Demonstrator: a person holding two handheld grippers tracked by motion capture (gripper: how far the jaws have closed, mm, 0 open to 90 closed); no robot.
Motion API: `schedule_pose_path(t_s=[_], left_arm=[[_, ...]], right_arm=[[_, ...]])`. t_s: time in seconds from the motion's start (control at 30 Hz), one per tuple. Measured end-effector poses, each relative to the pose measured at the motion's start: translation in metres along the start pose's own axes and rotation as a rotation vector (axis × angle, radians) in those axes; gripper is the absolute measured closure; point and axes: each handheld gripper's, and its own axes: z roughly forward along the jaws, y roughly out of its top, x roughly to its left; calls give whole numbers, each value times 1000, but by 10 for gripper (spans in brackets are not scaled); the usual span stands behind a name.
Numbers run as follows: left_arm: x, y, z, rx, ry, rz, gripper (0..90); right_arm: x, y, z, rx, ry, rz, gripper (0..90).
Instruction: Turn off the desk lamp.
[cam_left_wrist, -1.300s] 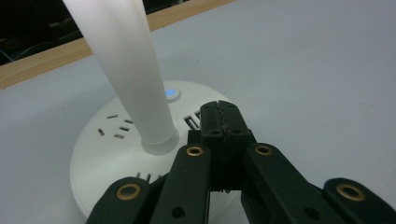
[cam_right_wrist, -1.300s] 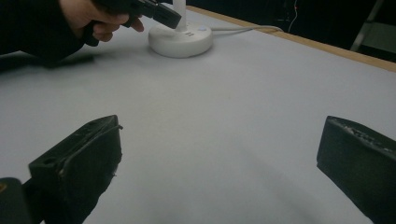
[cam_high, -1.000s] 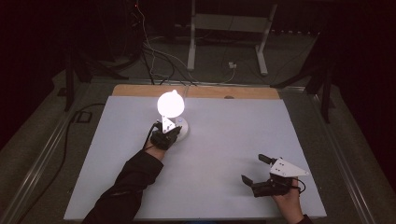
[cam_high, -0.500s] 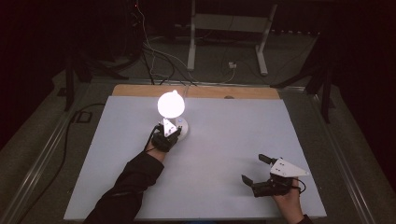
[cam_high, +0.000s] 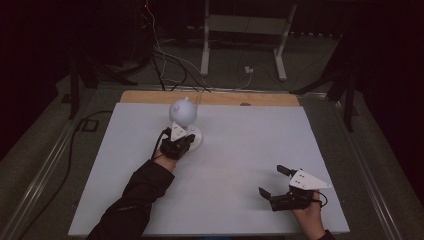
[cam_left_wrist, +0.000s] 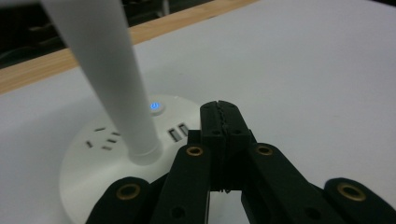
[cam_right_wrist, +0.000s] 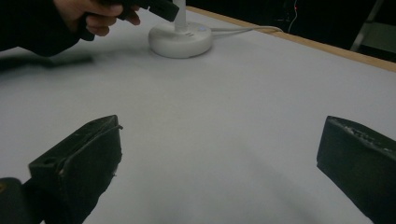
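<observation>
Two grippers are being held over a pale grey tabletop that is being lit only dimly. A white lamp is being shown standing toward the far left part of the tabletop, with a round globe on top, a slanted white stem and a round flat base. On the base, a small button is being lit in blue, and slots and two small ports are being shown beside the stem. The globe is being shown unlit. The left gripper is being held just at the near side of the base, and in the left gripper view its jaws are being pressed together with nothing between them, their tips being poised over the base edge close to the button; whether the base is being touched cannot be told. A white cable is being led from the base toward the wooden strip along the far edge. The right gripper is being held low near the front right corner of the tabletop, well apart from the lamp, with its jaws being spread wide and nothing being gripped between them.
</observation>
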Motion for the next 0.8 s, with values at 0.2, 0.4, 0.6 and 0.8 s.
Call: schedule_pose_path(t_s=[0.2,0.4,0.6,0.8], left_arm=[[0,7,-9,4,-48,-13,847],[1,11,-20,20,-126,-44,696],[-2,12,-29,42,-187,-42,454],[-8,12,-38,55,-225,-28,229]], right_arm=[[0,0,0,-1,-1,0,0],[0,0,0,1,-2,-1,0],[0,0,1,4,-3,0,0],[0,0,0,3,-5,-4,0]])
